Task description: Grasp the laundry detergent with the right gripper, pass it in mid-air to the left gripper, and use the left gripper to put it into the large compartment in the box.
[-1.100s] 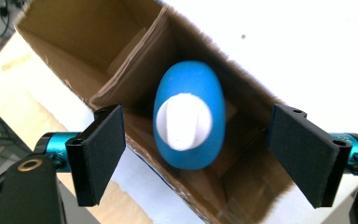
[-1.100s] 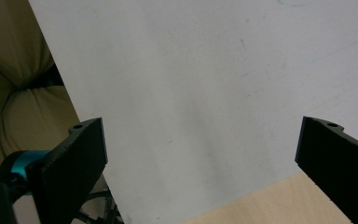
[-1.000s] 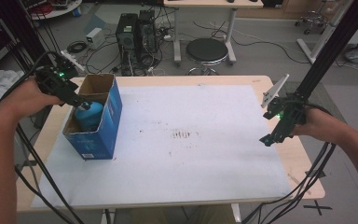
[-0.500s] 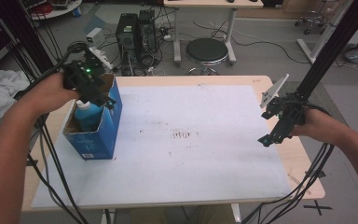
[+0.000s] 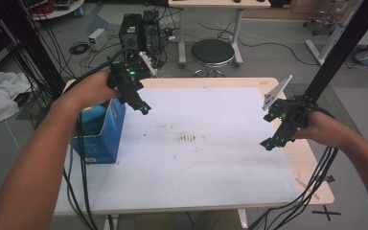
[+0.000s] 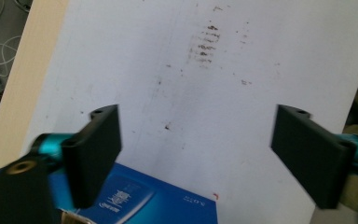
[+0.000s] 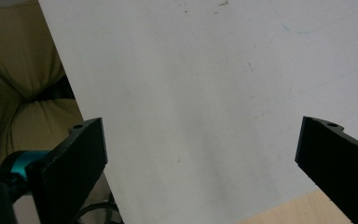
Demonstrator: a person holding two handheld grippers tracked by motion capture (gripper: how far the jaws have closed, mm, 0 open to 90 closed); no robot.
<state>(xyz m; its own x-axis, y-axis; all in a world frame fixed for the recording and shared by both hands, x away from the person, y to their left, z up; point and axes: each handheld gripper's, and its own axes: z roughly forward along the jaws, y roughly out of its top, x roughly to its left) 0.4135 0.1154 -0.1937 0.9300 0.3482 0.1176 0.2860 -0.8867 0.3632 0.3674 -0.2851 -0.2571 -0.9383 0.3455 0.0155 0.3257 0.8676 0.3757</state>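
An open blue cardboard box (image 5: 100,139) stands on the left of the table with a teal object (image 5: 90,116) inside it. My left gripper (image 5: 143,108) hangs just past the box's far right corner, over the white sheet (image 5: 206,158), jaws open and empty. In the left gripper view the left gripper (image 6: 198,121) looks down on the stained sheet (image 6: 223,70), with the blue box (image 6: 144,200) at the bottom. My right gripper (image 5: 267,142) hovers open over the sheet's right edge. In the right gripper view the right gripper (image 7: 203,126) has nothing between its wide jaws.
The wooden table (image 5: 311,167) shows bare strips around the sheet. A dark stain patch (image 5: 188,138) marks the sheet's middle. Cables trail off both grippers past the front edge. A stool (image 5: 212,51) and computer towers (image 5: 139,29) stand on the floor behind the table.
My left gripper has swung from the box's left side across its top to its far right corner, over the sheet. The right gripper has barely moved.
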